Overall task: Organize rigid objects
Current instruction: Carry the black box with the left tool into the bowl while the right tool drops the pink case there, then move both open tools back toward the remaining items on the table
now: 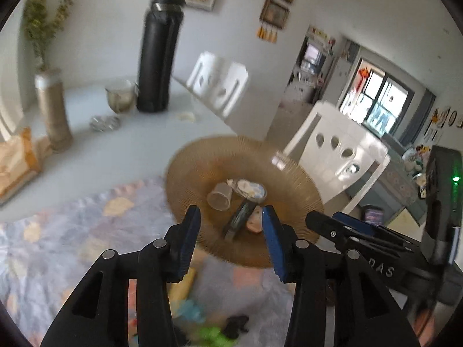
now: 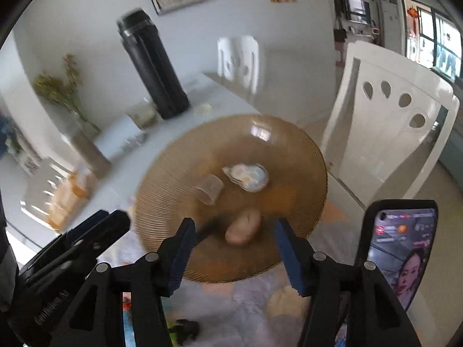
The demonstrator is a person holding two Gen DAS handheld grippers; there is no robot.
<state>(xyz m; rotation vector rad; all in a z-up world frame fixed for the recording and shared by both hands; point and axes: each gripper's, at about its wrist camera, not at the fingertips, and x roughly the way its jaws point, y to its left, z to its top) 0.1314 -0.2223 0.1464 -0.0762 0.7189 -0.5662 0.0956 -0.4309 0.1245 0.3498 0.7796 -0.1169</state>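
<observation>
An amber ribbed glass plate (image 1: 289, 190) (image 2: 289, 150) sits on the table. In it lie a small clear cup (image 1: 220, 198) (image 2: 209, 192) on its side, a pale shell-like dish (image 1: 250, 189) (image 2: 247, 176), a dark flat bar (image 1: 238, 221) and a pinkish rounded piece (image 1: 254, 221) (image 2: 243, 227). My left gripper (image 1: 231, 225) hangs open just above the plate's near side, over the bar, with nothing pressed between its blue pads. My right gripper (image 2: 234, 243) is open too, over the pinkish piece. Each gripper also shows in the other's view, the right gripper (image 1: 332, 221) and the left gripper (image 2: 115, 219).
A tall black flask (image 1: 157, 57), a vase with dried stems (image 1: 53, 110), a glass bowl (image 1: 120, 97) and a small glass dish (image 1: 104, 123) stand further back. A patterned cloth (image 1: 72, 231) holds small toys (image 1: 214, 334) below me. White chairs (image 1: 341, 156) line the right edge. A phone (image 2: 402, 254) rides on my right gripper.
</observation>
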